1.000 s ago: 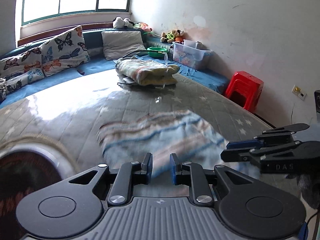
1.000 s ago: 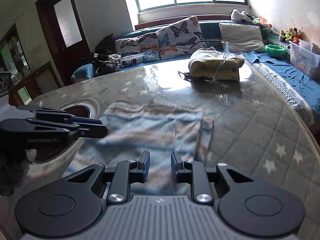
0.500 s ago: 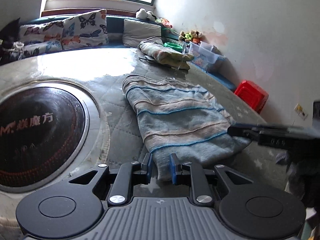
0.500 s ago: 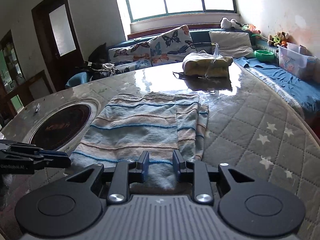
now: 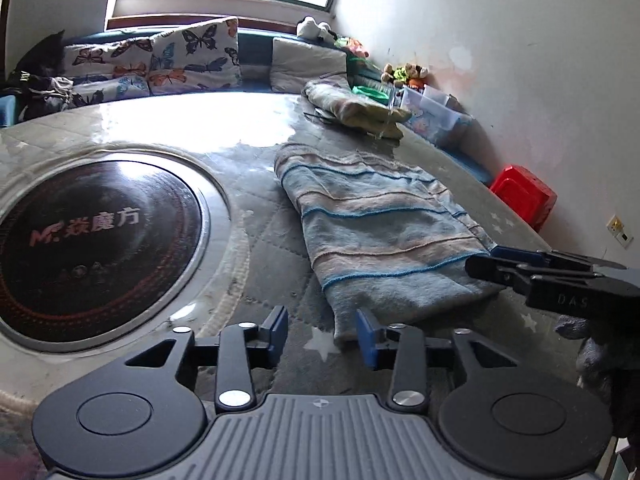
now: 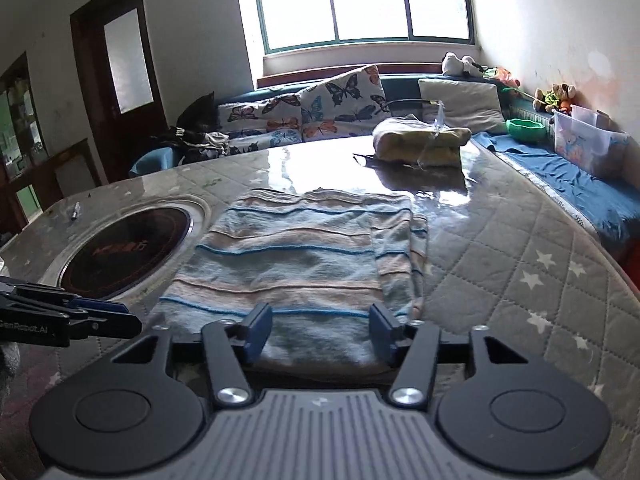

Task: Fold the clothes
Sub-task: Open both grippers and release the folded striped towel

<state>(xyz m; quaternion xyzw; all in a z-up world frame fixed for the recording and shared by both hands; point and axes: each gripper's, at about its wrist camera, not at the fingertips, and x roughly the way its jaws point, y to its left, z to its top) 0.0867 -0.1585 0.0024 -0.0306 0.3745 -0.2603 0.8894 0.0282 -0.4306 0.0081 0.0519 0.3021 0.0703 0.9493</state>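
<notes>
1. My left claw (image 5: 322,330) has just been opening; its jaws stand apart above the tabletop (image 5: 272,236), gripping nothing, with the near corner of the striped garment (image 5: 376,232) just ahead.
2. The garment lies folded flat beside the round hob (image 5: 92,236).
3. My right claw (image 6: 320,330) has just been opening too, wider, with the garment's near edge between its pads, not pinched.

Setting: a lived-in home, a sitting and dining room; a bench seat under the window (image 6: 362,4) carries butterfly-print cushions (image 6: 340,102) and a plain pillow (image 6: 464,104); soft toys (image 6: 554,94) sit along the ledge. A large table (image 6: 500,248) with a quilted, star-patterned cover under clear plastic has a round cooktop (image 5: 90,240) set in it; a red plastic stool (image 5: 524,196) stands by the wall; a dark wooden door (image 6: 120,76) is at left.
</notes>
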